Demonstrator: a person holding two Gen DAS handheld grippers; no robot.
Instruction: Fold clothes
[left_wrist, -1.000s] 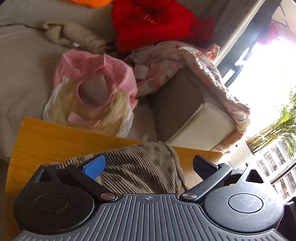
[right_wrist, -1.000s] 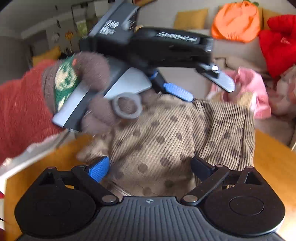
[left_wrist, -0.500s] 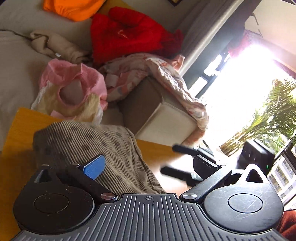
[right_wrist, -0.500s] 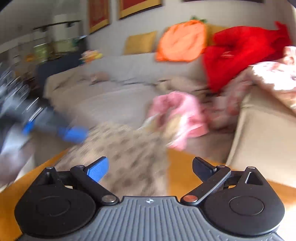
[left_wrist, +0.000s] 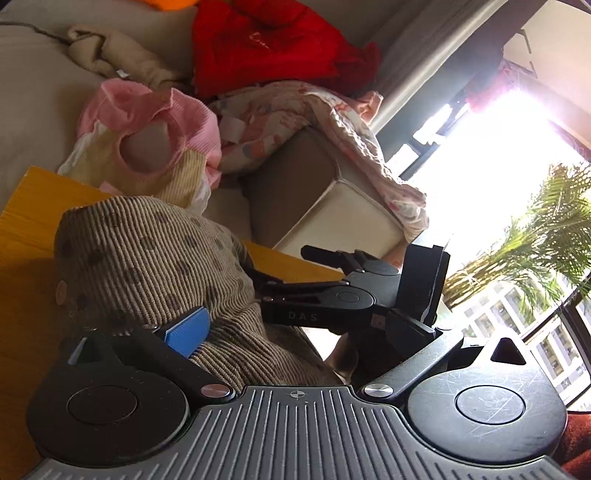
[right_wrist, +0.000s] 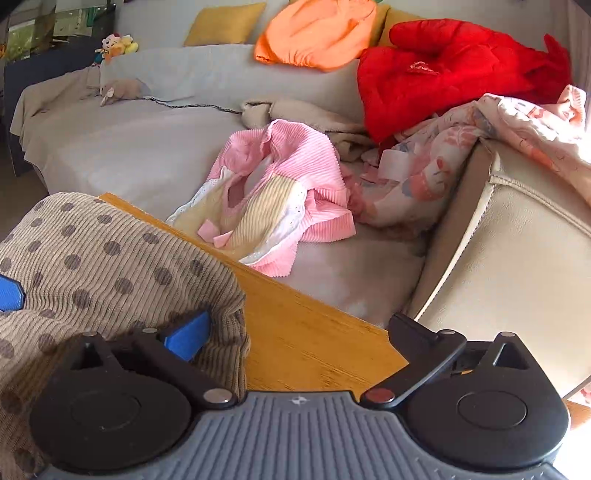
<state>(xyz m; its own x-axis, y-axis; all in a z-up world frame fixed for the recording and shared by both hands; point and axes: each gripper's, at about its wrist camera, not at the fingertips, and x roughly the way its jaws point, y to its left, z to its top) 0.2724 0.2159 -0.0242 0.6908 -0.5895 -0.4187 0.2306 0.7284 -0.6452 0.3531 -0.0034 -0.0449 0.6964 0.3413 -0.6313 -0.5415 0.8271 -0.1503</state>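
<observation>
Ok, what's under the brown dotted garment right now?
The brown dotted garment lies on the wooden table, whose bare top shows beside it. Whatever sits beneath the cloth itself is covered, so it cannot be seen.

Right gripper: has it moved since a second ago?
Yes. The right gripper moved right along the table; garment now sits at its left, sofa ahead.

Both wrist cameras sit low and close over the wooden table (left_wrist: 33, 218), facing the sofa (right_wrist: 155, 147); both share the dotted corduroy garment (right_wrist: 110, 266).
</observation>
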